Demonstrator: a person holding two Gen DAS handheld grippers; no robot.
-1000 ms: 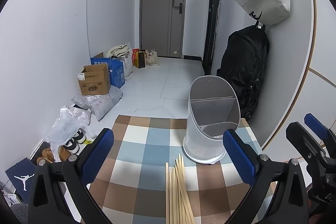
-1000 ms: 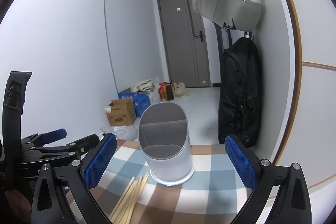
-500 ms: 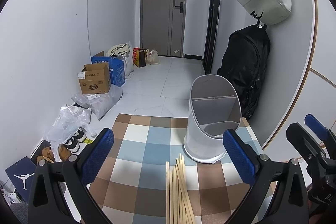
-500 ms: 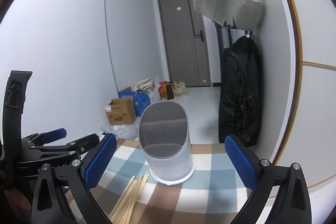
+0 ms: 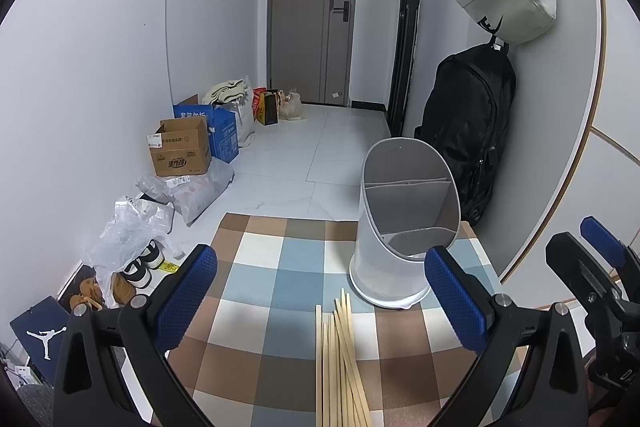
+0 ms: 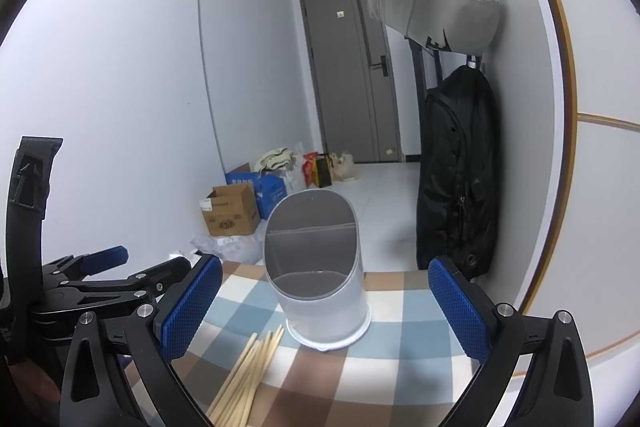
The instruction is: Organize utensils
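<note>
Worktop (image 5: 280, 267): blue, brown, white check. Utensil holder (image 5: 400, 267): white, grey inside. Chopsticks (image 5: 340, 359): pale wood. Tongs pads (image 5: 188, 299): blue on black.

Left gripper (image 5: 320, 303): held level, jaws spread wide, nothing gripped between the blue pads (image 5: 186, 297). Right gripper (image 6: 326, 307): likewise spread wide, nothing clasped. The two are held side by side, each seen at the edge of the other's view.

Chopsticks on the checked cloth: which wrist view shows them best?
Left wrist view: the chopsticks lie centred between its open jaws, fanned and countable, short of the utensil holder. The right wrist view shows them obliquely at lower left, bunched.
</note>
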